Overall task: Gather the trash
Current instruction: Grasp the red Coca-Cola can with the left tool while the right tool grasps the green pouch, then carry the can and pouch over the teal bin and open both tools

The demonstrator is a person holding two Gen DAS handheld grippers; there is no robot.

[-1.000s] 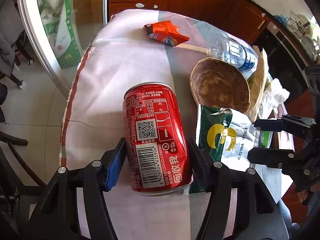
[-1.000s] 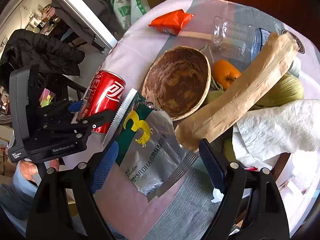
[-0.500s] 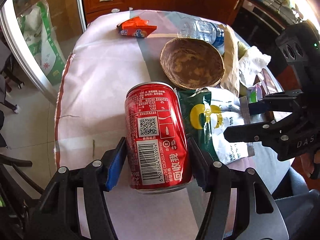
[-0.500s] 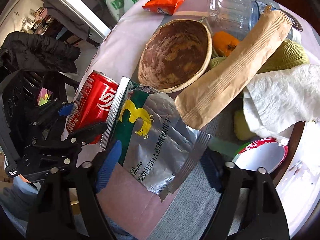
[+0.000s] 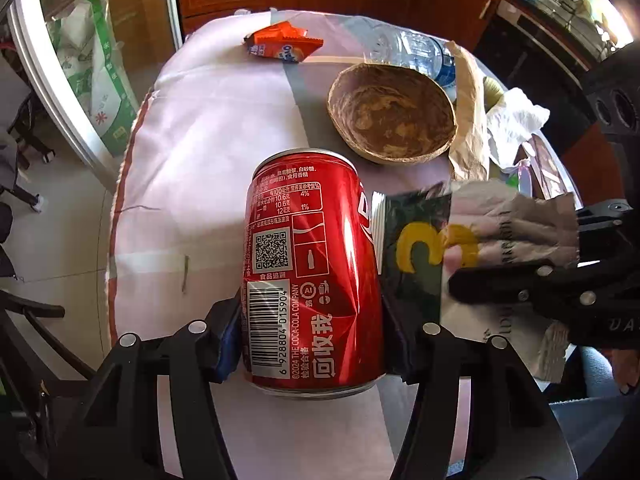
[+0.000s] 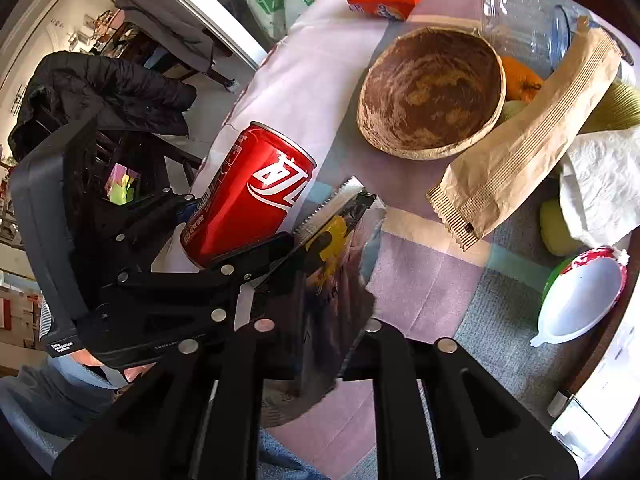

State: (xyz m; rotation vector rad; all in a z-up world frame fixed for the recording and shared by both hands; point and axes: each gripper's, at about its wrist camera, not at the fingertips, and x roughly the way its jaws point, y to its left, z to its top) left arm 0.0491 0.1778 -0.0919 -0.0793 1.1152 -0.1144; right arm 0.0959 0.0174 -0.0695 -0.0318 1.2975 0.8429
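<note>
My left gripper (image 5: 312,312) is shut on a red cola can (image 5: 312,264) and holds it above the cloth-covered table (image 5: 208,152); the can also shows in the right wrist view (image 6: 252,200). My right gripper (image 6: 316,344) is shut on a silver and green foil snack bag (image 6: 324,292), lifted off the table right beside the can. The bag also shows in the left wrist view (image 5: 472,248), pinched by the right gripper's fingers (image 5: 520,280).
On the table lie an orange snack wrapper (image 5: 284,46), a brown bowl (image 5: 392,114), a clear plastic bottle (image 5: 412,52), a brown paper sleeve (image 6: 520,136), crumpled white tissue (image 6: 600,184) and a white lid (image 6: 580,296). Cabinets stand behind.
My right gripper closed on the foil bag and lifted it off the table next to the can. My left gripper keeps holding the can, raised slightly.
</note>
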